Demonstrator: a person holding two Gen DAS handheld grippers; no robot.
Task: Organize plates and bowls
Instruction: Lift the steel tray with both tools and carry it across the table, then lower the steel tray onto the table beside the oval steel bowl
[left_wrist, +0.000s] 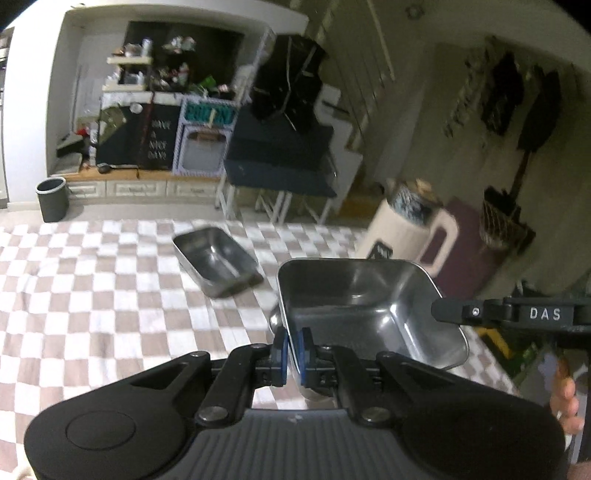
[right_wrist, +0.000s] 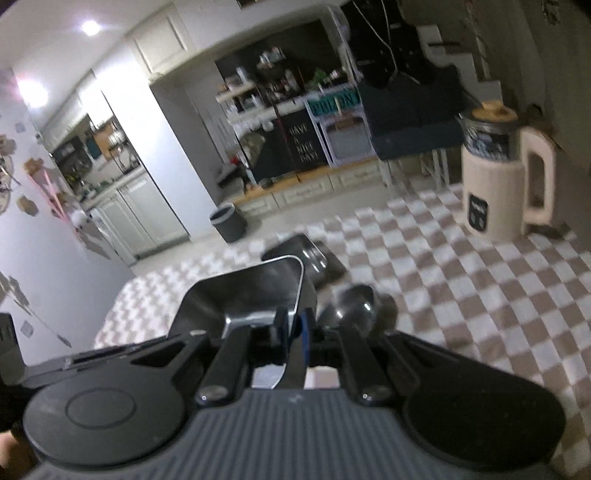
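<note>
Nearest the lens in the left wrist view, the left gripper (left_wrist: 291, 350) has its blue-edged pads closed on the near rim of a square steel tray (left_wrist: 369, 306), which is held clear of the checkered cloth (left_wrist: 92, 295); the tray's hollow opens toward one o'clock. Nearest the lens in the right wrist view, the right gripper (right_wrist: 294, 328) is likewise pinched shut on the rim of the same tray (right_wrist: 243, 295), seen here from the opposite side, its hollow lying toward eleven o'clock. A second steel tray (left_wrist: 218, 258) rests on the cloth at about eleven o'clock of the held one in the left view; in the right view only part of it (right_wrist: 314, 258) shows, behind the held tray at one o'clock. The right view alone shows a round steel bowl (right_wrist: 351, 306) on the cloth just at two o'clock of the pads, plus kitchen cabinets (right_wrist: 125, 210) at ten o'clock. The left view alone shows the other gripper's black arm (left_wrist: 517, 314) at three o'clock and a person's fingers (left_wrist: 565, 398) beneath it. Both views show a cream jug (left_wrist: 406, 229) (right_wrist: 506, 177) and a dark bin (left_wrist: 52, 197) (right_wrist: 227, 221) beyond the cloth.
</note>
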